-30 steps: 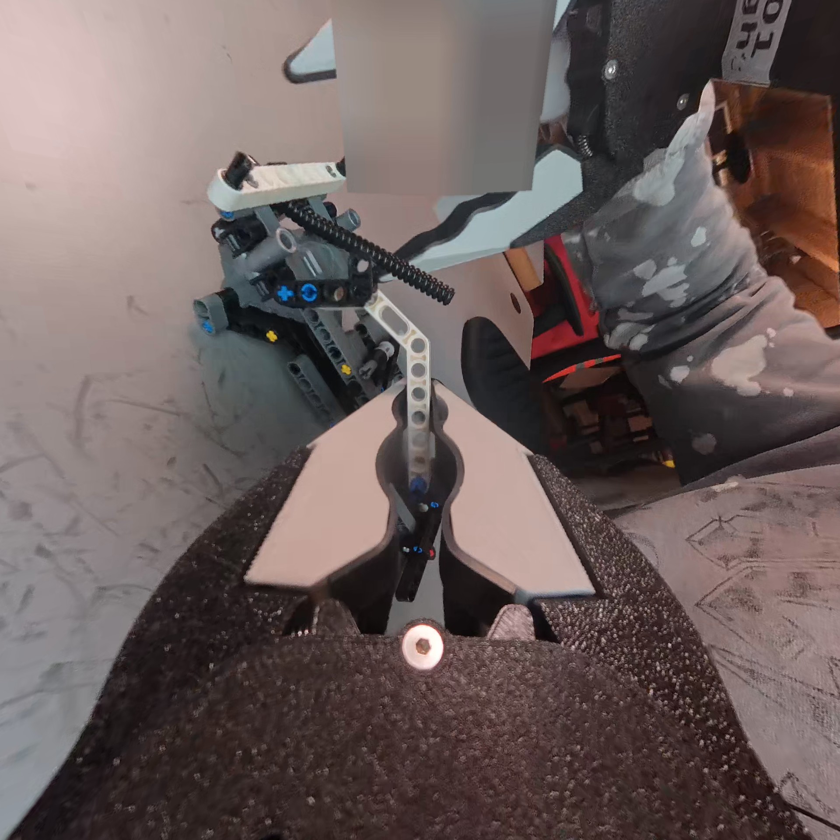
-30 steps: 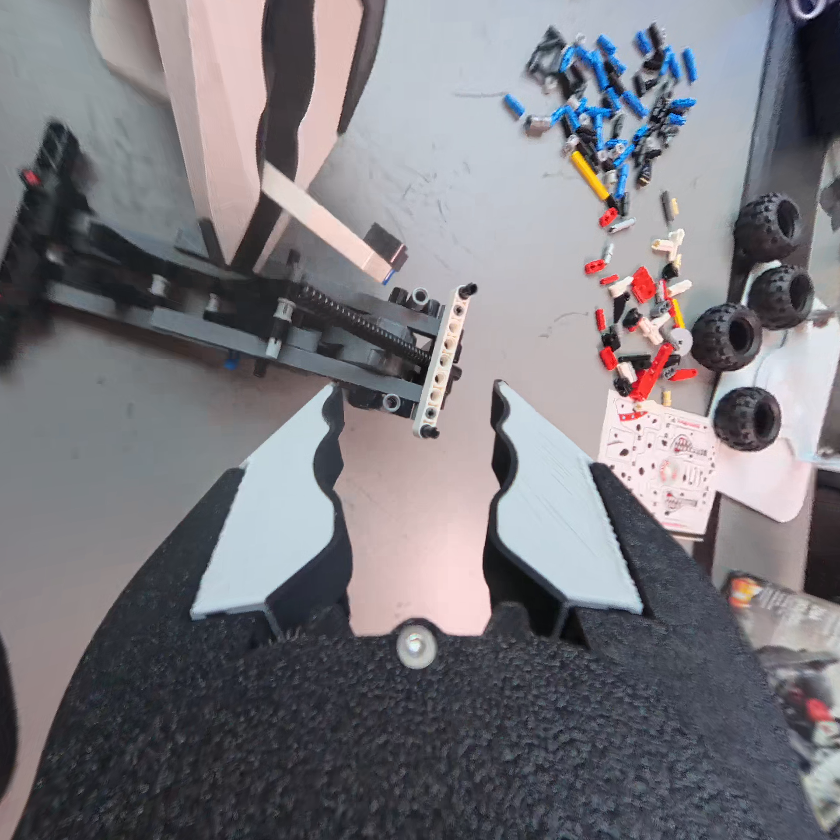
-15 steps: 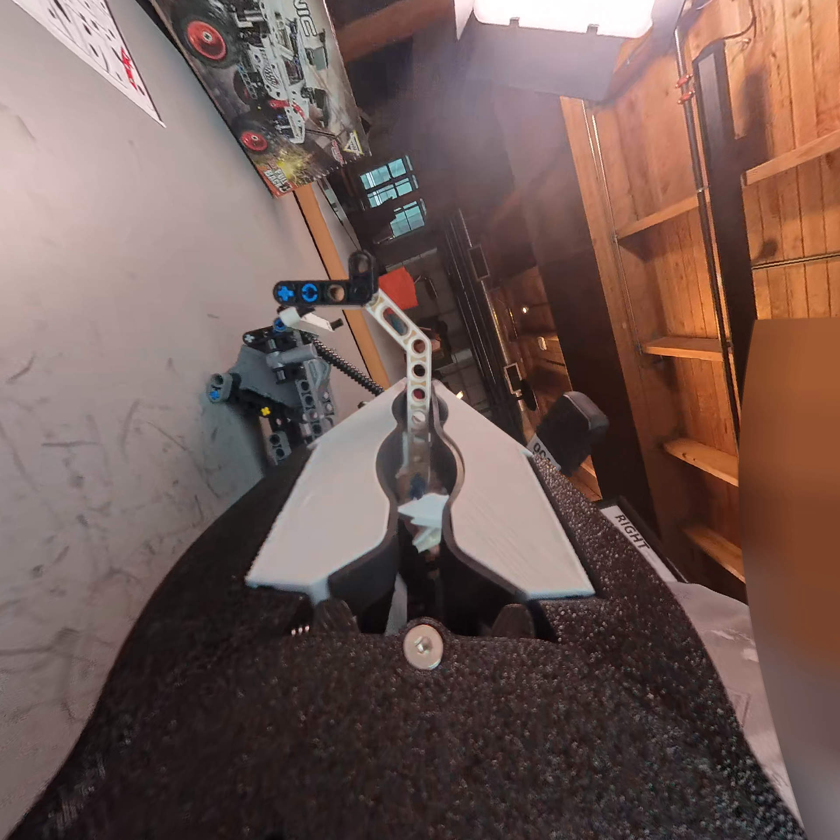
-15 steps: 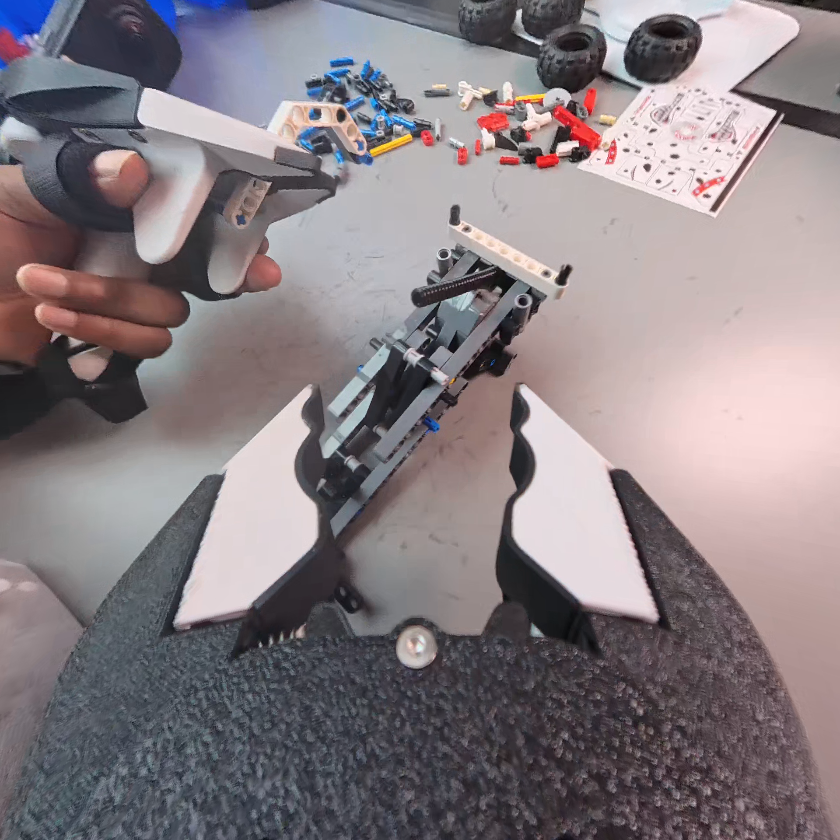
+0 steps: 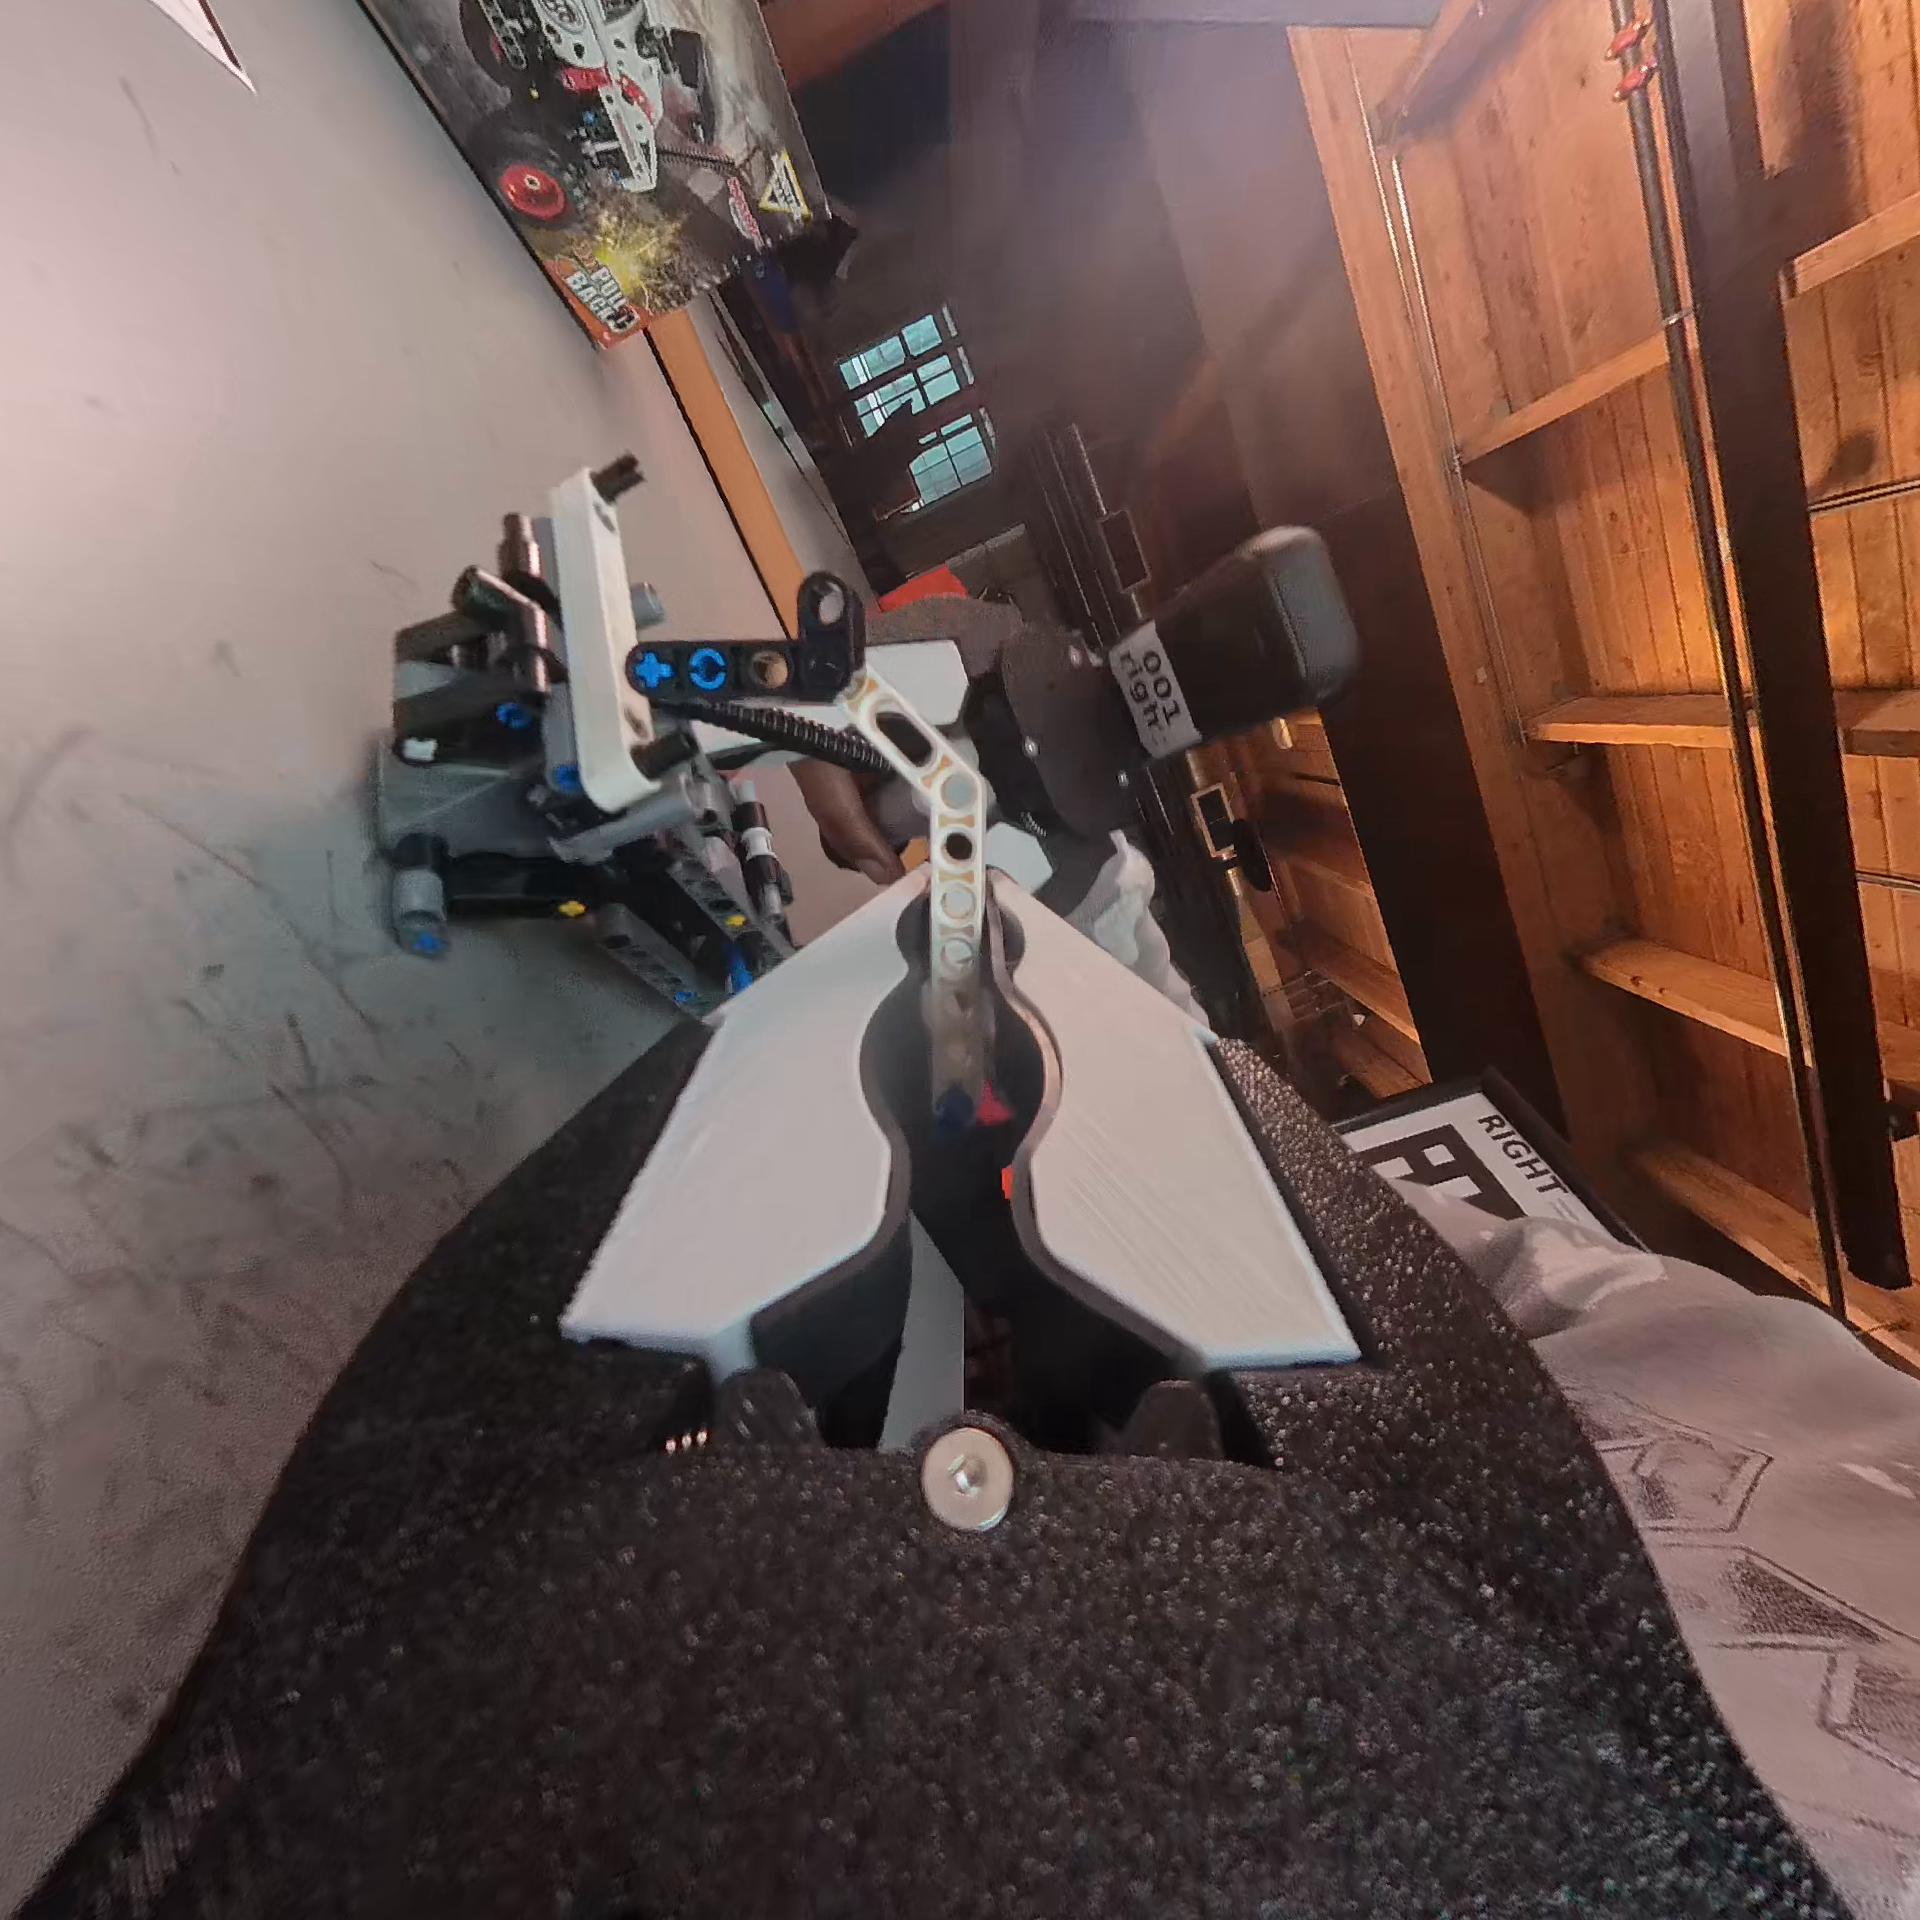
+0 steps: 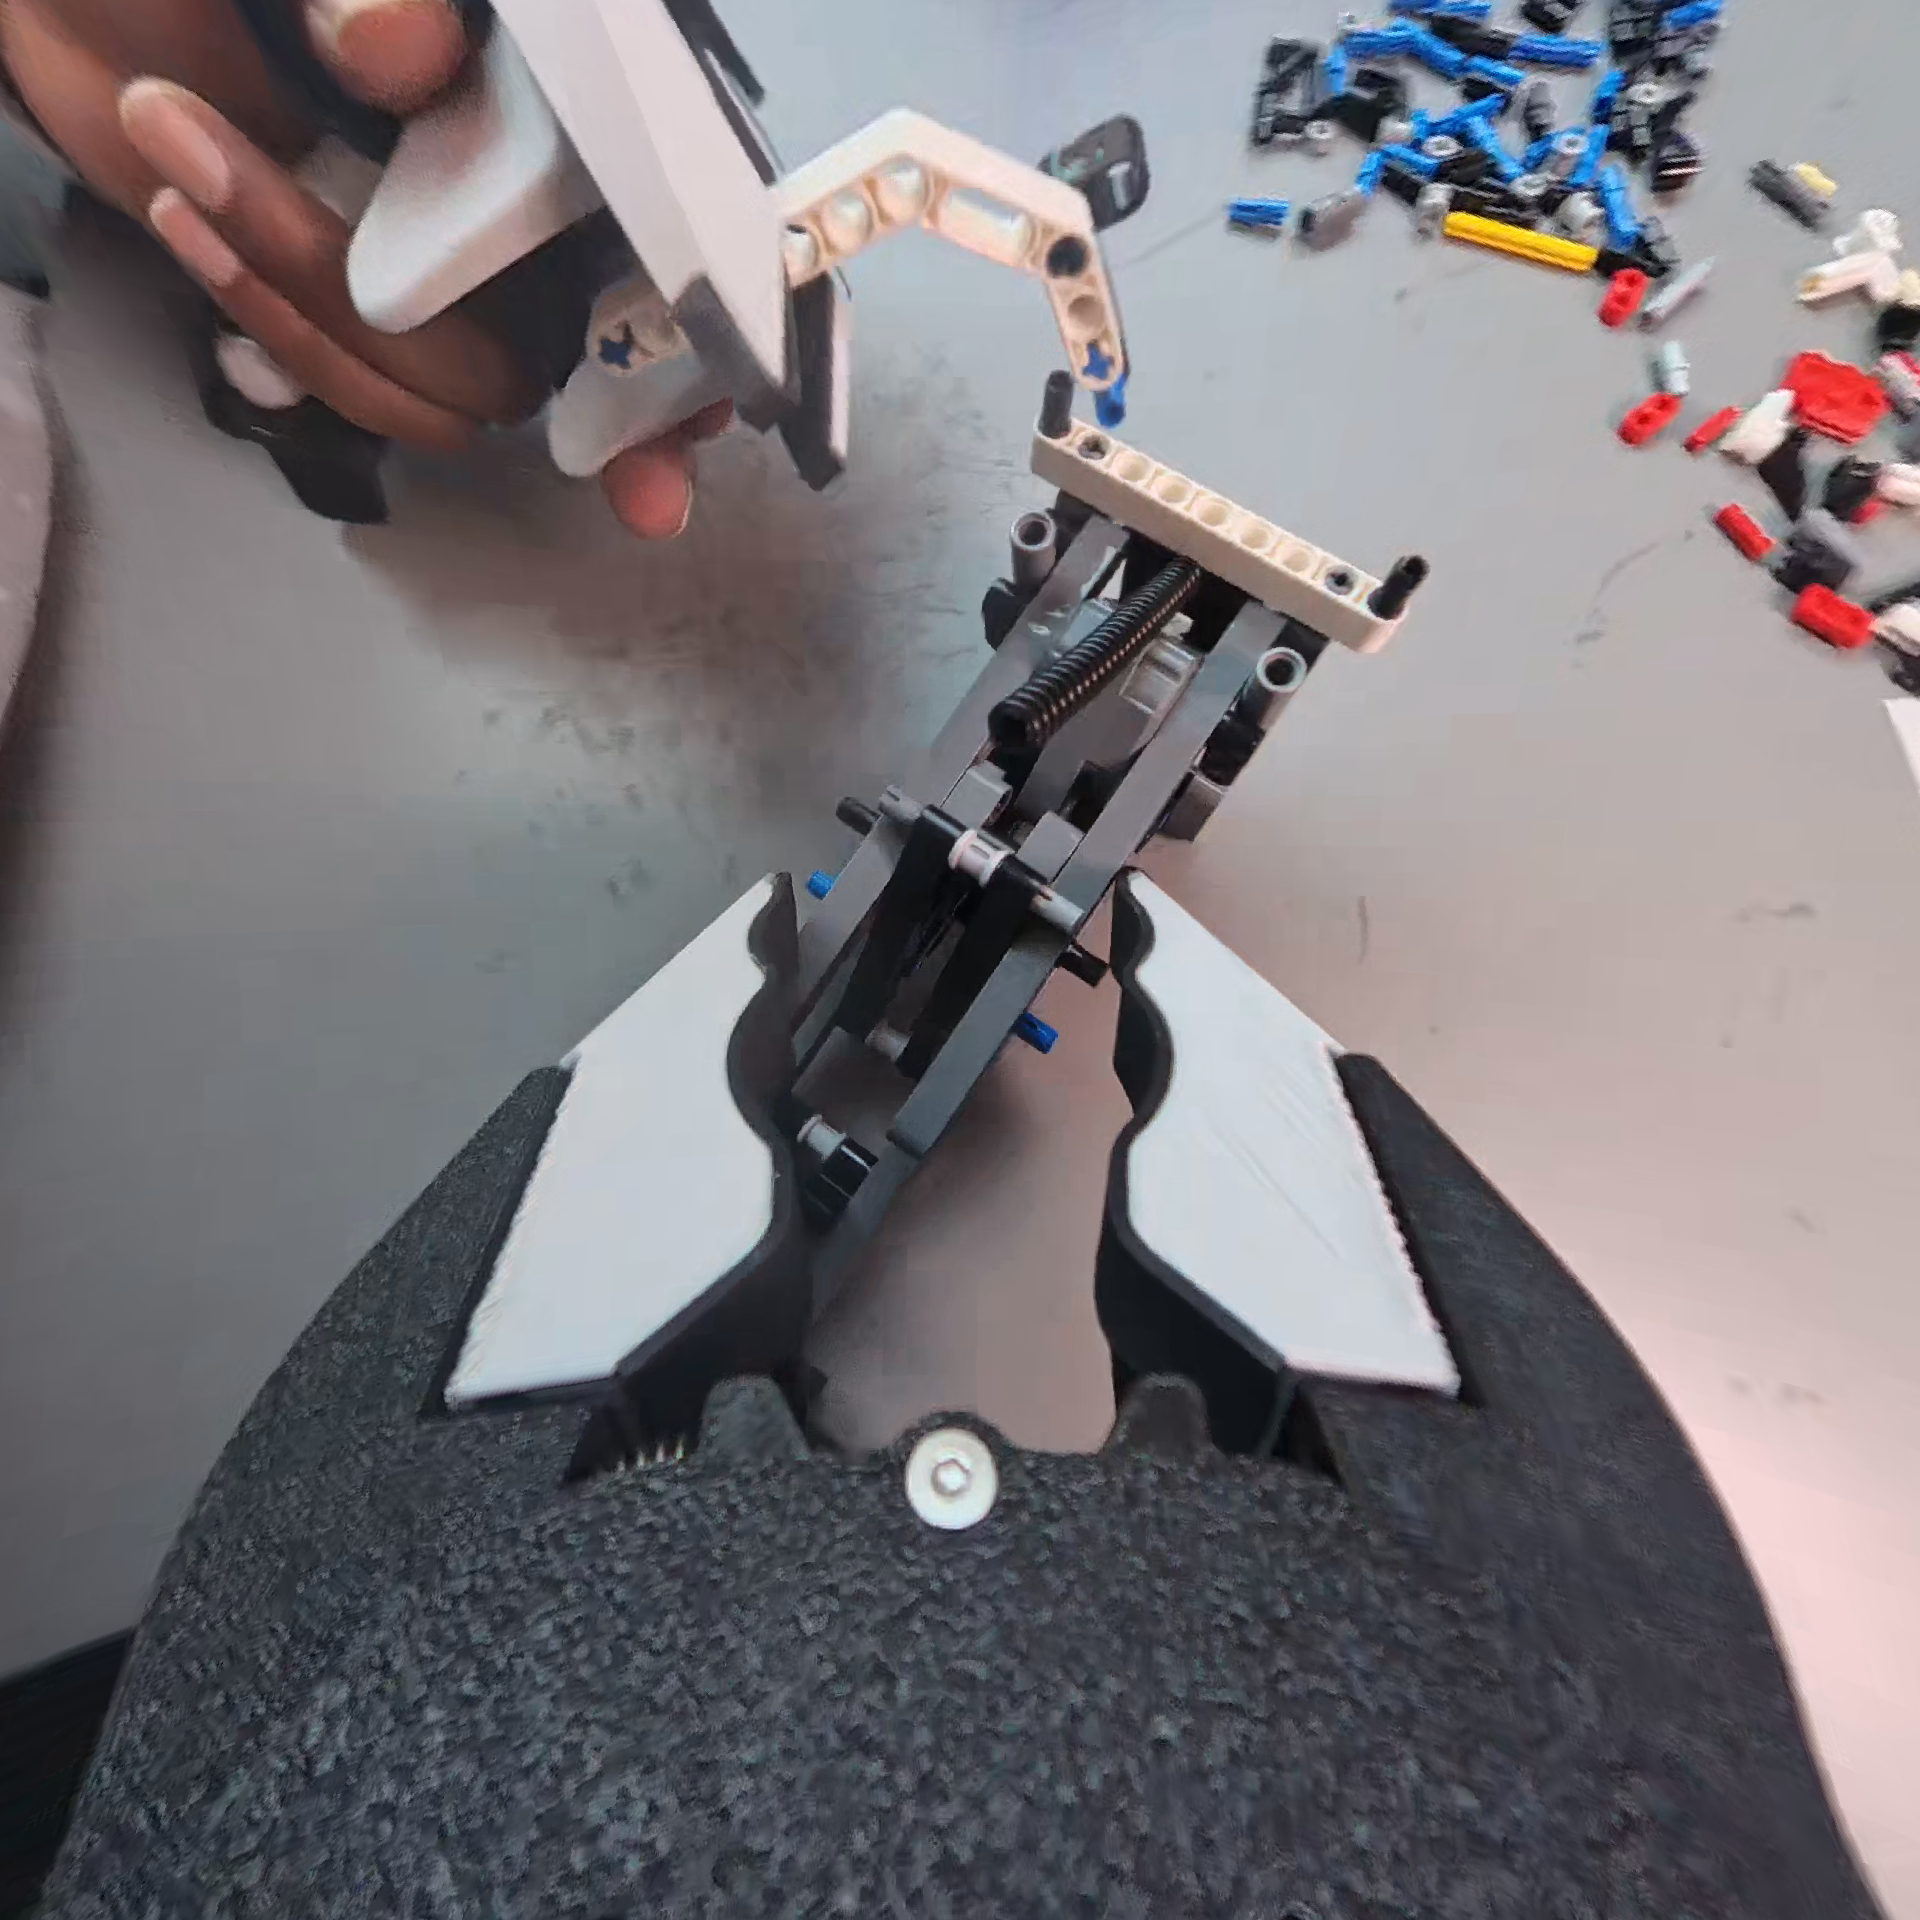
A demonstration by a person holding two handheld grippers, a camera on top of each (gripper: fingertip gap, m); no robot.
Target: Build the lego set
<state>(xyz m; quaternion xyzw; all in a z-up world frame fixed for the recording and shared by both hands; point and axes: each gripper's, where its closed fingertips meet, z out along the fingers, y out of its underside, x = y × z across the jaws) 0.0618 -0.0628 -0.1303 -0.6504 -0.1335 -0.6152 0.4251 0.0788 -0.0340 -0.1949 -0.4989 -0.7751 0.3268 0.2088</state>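
Observation:
The grey and black lego chassis (image 6: 1039,790) lies on the grey table (image 6: 416,831), with a white straight beam (image 6: 1216,530) across its far end. My right gripper (image 6: 951,883) is shut on the chassis's near end, its fingers touching both sides. My left gripper (image 6: 800,312) is shut on a white bent beam (image 6: 966,197). The beam's blue pin (image 6: 1110,390) hangs just above the left end of the straight beam. In the left wrist view my left gripper (image 5: 961,894) holds the bent beam (image 5: 951,821) upright, with a black piece (image 5: 743,665) on top, close to the chassis (image 5: 540,790).
Loose blue and black pieces (image 6: 1507,114), a yellow axle (image 6: 1517,241) and red pieces (image 6: 1829,405) lie at the table's far right. The set's box (image 5: 623,156) lies at the table's far edge. Wooden shelves (image 5: 1662,520) stand beyond the table.
My right gripper has moved forward over the chassis and its jaws have narrowed onto it. My left gripper has brought the bent beam down close to the chassis's white beam.

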